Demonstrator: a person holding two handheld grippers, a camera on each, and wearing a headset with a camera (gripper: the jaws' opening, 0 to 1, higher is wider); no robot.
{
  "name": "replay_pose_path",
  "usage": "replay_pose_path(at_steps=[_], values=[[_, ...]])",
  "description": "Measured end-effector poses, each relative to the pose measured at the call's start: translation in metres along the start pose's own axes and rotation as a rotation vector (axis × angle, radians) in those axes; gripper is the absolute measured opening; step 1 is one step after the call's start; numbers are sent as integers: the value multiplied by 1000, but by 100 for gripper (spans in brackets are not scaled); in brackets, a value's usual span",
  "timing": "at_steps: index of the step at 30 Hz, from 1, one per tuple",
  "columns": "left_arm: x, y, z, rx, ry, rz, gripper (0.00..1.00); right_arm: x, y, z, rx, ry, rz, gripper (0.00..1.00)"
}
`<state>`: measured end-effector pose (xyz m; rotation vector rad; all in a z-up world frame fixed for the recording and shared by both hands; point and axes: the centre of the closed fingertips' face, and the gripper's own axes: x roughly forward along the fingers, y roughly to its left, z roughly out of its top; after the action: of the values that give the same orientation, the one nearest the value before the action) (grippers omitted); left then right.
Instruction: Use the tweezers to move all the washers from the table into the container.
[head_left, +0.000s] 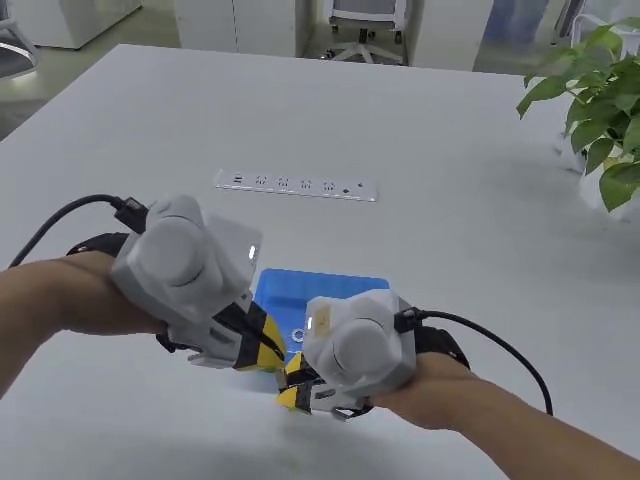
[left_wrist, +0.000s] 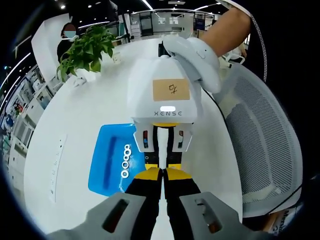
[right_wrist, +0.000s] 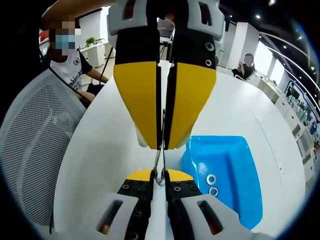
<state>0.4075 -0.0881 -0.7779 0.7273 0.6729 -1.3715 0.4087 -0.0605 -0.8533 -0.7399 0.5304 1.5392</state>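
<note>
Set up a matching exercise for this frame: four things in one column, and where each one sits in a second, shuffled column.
Things:
1. washers
2. power strip
3. plant
4. tweezers

Places:
A. pinched between the jaws of the left gripper and the right gripper
B. in a row on the blue tray
C. flat on the white table, beyond the tray
D. at the table's right edge in the head view

Pairs: 1-B, 2-C, 3-D, 4-A
</note>
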Motion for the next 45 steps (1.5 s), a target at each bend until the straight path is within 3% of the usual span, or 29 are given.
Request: replay_pose_path(at_steps=[9, 23, 33, 45], values=[[-17, -3, 10, -7, -14, 13, 5, -12, 3, 16, -2, -12, 2, 11], [-44, -1, 33, 5, -20, 36, 5, -35, -6, 41, -28, -10, -21, 11], [-56, 10, 49, 33, -30, 59, 5, -51, -20, 51, -41, -10, -50, 11], [-59, 32, 64, 64, -36, 75, 5, -65, -45, 53, -44, -18, -79, 11]])
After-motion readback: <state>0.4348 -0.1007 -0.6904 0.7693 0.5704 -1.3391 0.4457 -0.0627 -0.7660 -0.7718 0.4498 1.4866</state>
